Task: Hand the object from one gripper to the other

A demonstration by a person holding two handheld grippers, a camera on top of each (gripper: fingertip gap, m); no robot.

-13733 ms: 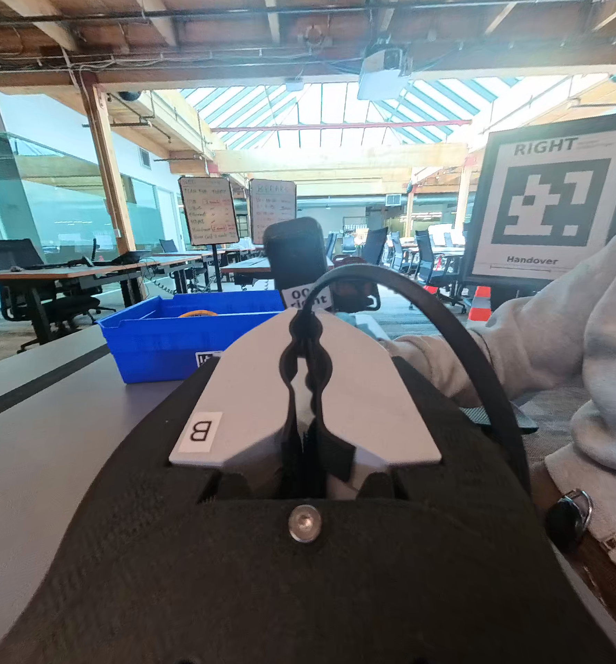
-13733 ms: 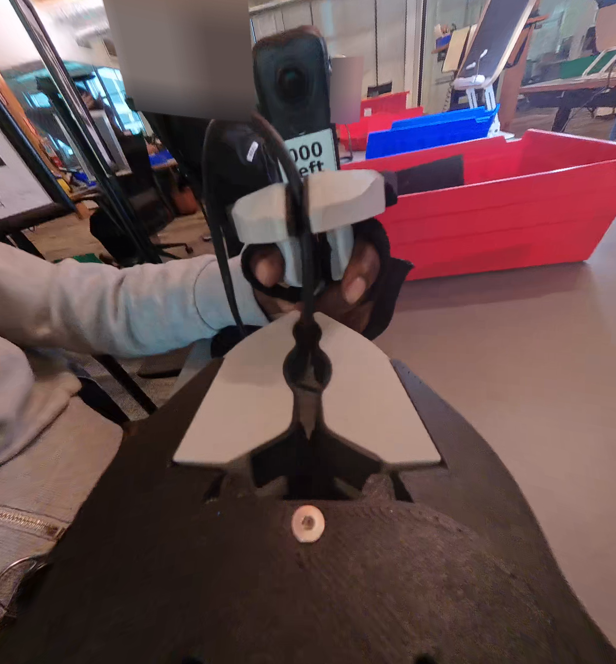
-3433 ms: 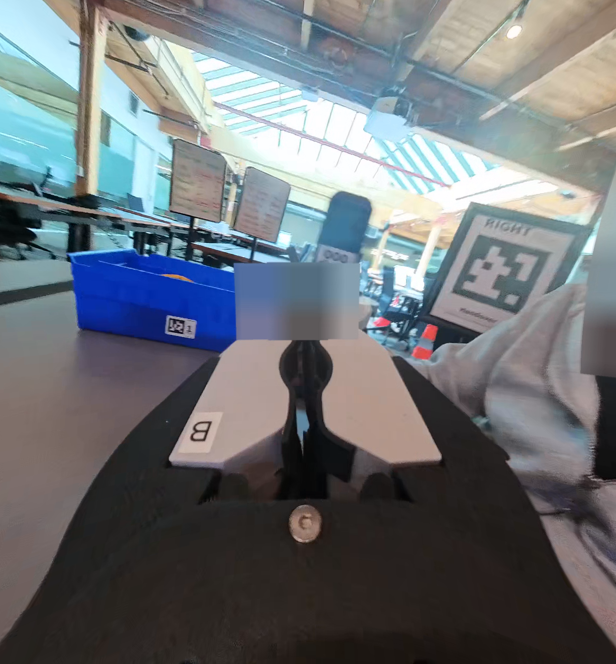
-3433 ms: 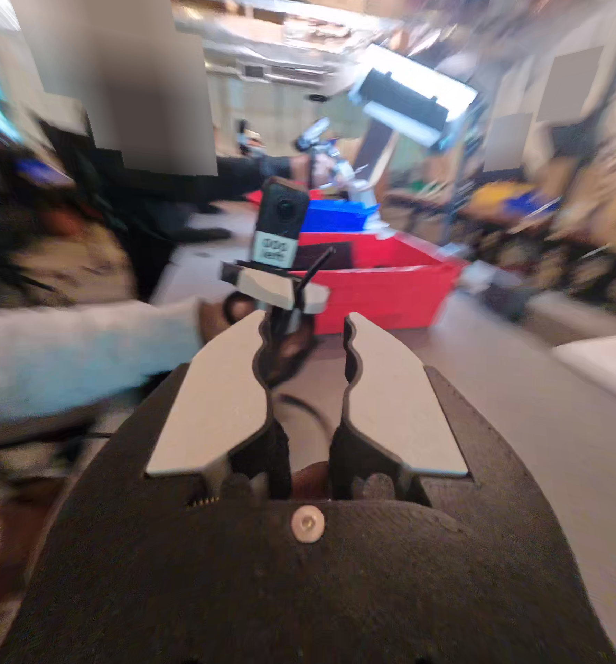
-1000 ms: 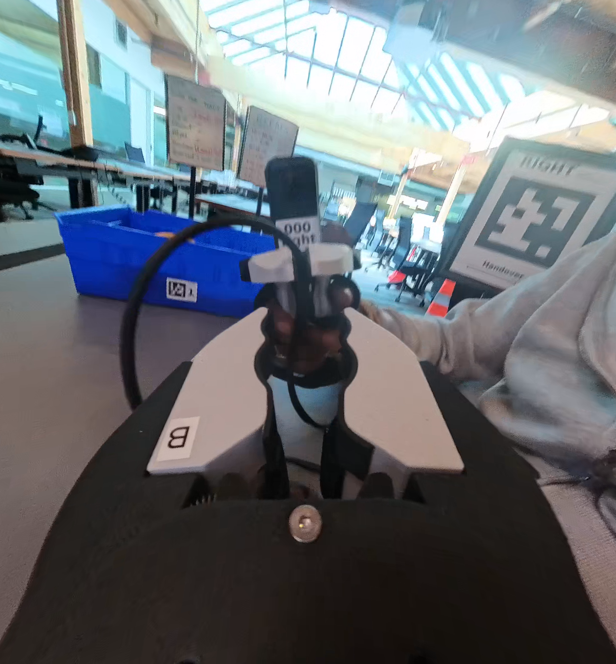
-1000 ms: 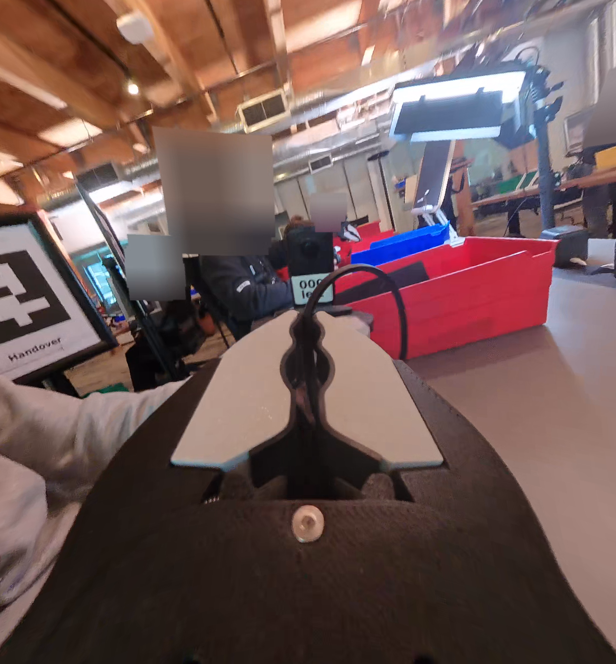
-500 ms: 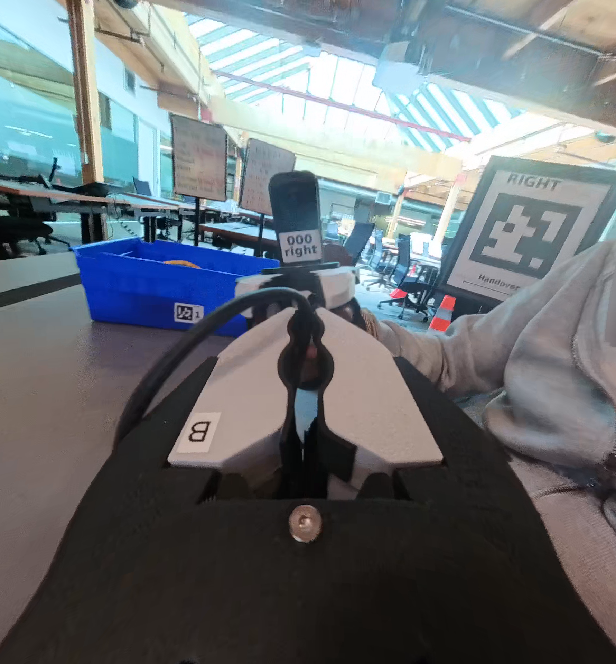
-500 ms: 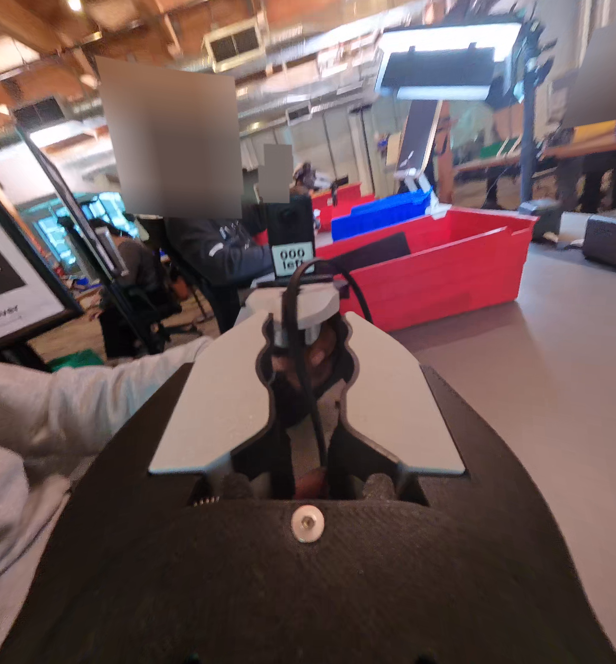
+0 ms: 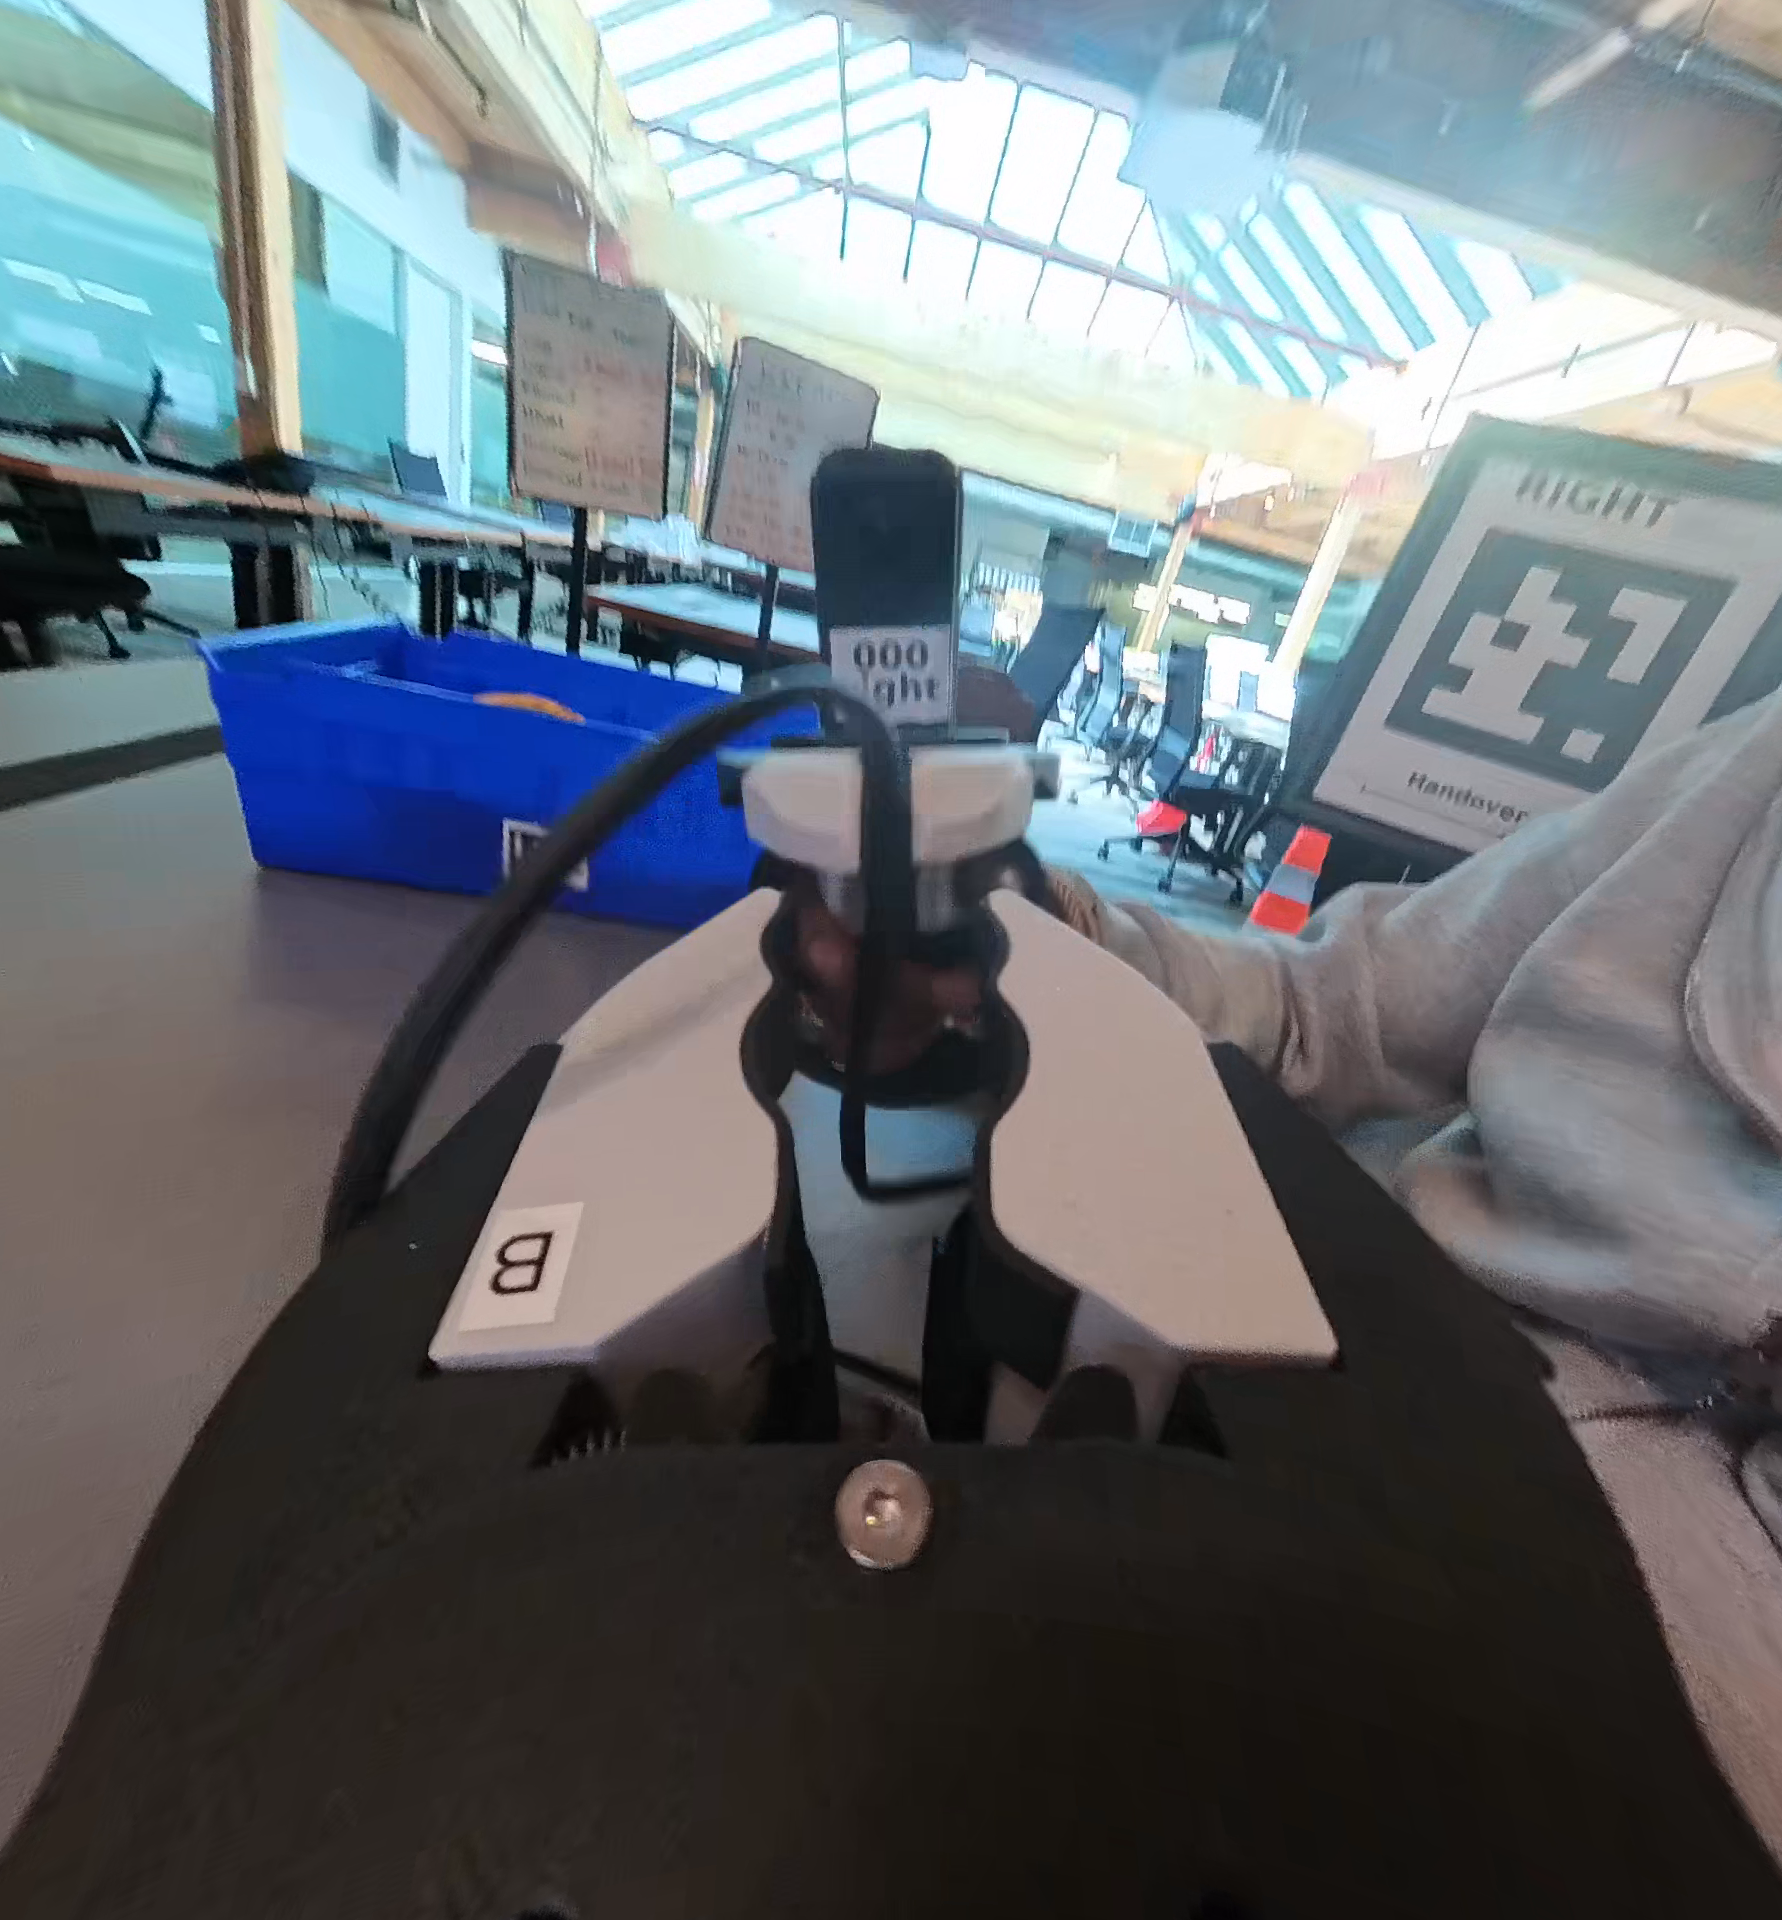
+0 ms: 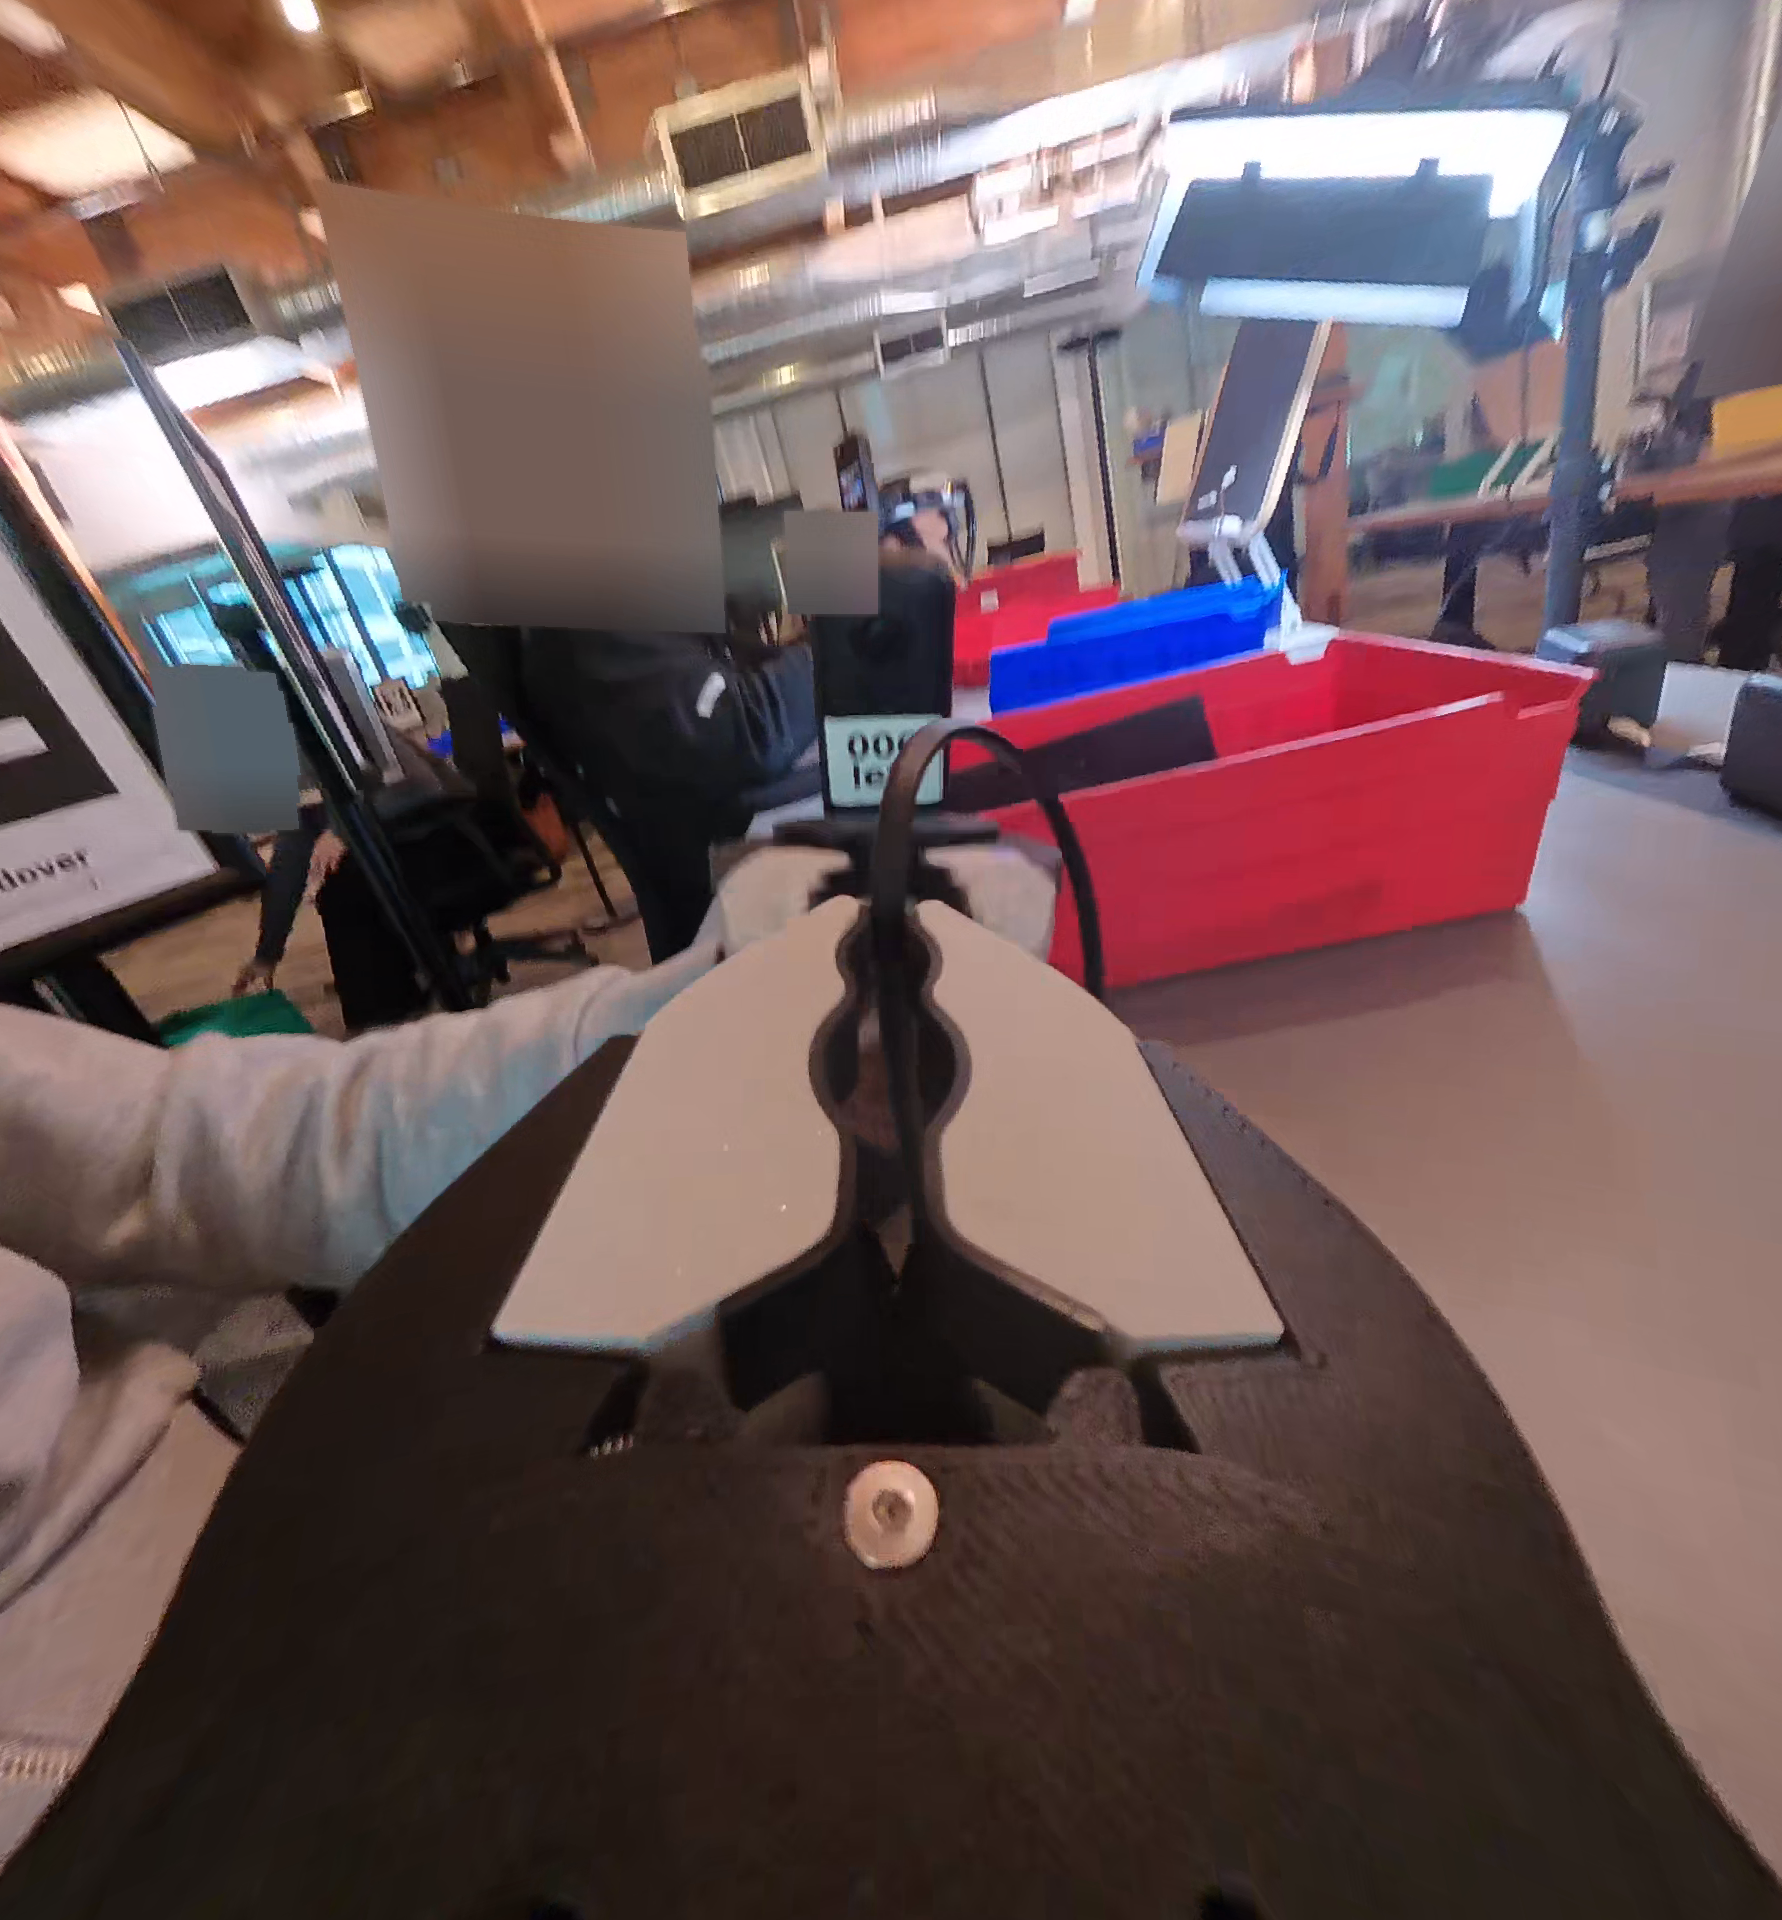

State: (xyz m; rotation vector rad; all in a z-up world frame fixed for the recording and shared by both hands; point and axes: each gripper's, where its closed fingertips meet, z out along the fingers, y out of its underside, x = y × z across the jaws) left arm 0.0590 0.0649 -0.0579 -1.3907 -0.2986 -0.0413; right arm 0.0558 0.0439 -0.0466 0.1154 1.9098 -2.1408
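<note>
Right hand-held gripper [image 10: 892, 925] was clamped on black cable [image 10: 895, 862]; left hand-held gripper [image 9: 882, 914] was held open, cable looping toward 10 o'clock

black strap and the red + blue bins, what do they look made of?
Black strap: looks like flexible rubber or plastic with a matte finish; it holds a smooth springy arc rather than hanging limp. The right tool is shut on it.
Red bin: moulded plastic, slightly glossy, with thin walls and a ribbed side.
Blue bin: apparently the same, with a smooth sheen and a rolled rim.
</note>
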